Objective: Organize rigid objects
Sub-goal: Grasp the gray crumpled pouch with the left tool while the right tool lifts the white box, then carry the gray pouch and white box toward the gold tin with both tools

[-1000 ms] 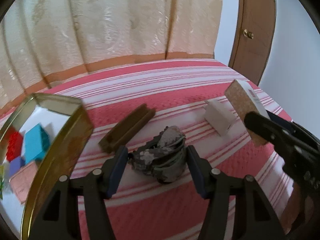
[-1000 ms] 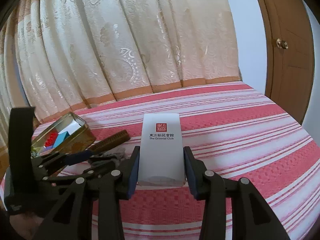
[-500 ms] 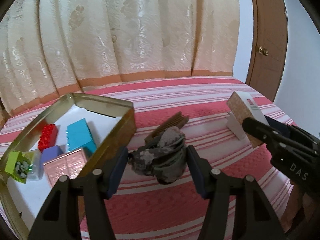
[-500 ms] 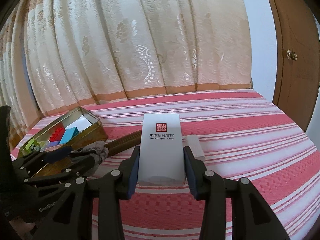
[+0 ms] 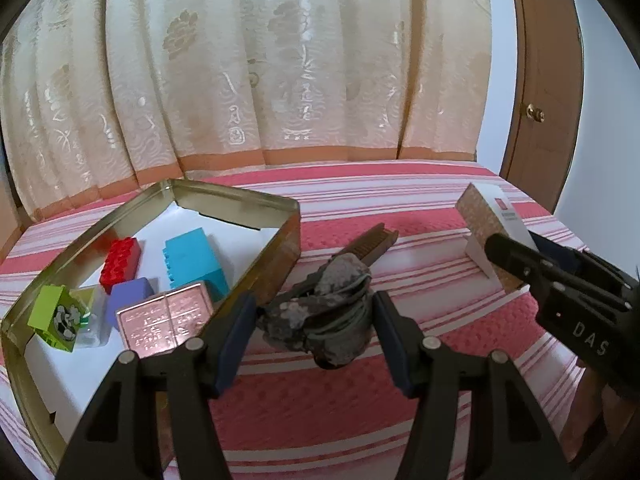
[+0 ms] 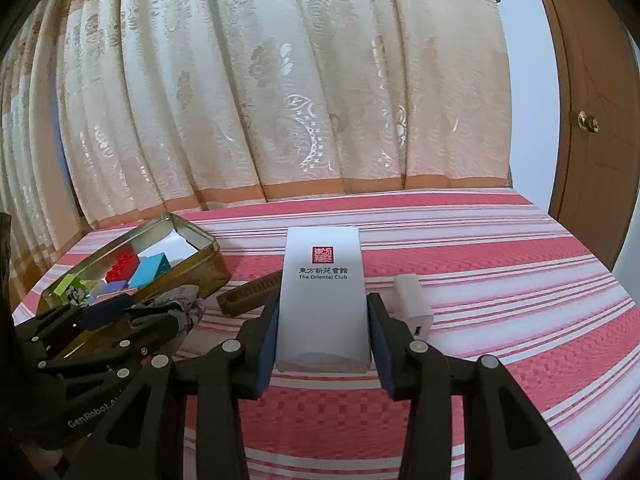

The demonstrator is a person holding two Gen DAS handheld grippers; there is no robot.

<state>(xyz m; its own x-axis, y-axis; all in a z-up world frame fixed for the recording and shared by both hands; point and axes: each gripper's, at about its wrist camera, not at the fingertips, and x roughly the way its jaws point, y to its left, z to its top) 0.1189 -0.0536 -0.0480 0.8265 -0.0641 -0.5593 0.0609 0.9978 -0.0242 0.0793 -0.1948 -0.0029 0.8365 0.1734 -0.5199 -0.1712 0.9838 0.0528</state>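
My left gripper (image 5: 314, 320) is shut on a grey rock-like lump (image 5: 328, 320) and holds it above the striped bed, just right of the open gold tin (image 5: 260, 204). The tin holds a red brick (image 5: 120, 264), a blue block (image 5: 194, 260), a purple block, a pink tin box (image 5: 168, 320) and a green block. My right gripper (image 6: 322, 328) is shut on a white box marked "The Oriental Club" (image 6: 322, 296), held upright above the bed. That box also shows in the left wrist view (image 5: 492, 228).
A brown comb-like bar (image 5: 372, 242) lies on the bed behind the lump. A white charger block (image 6: 412, 304) lies right of the white box. Curtains hang behind the bed; a wooden door (image 6: 592, 120) stands at the right.
My left gripper has lifted and swung left with the lump, so the tin's inside now shows fully. My right gripper has risen a little with the white box.
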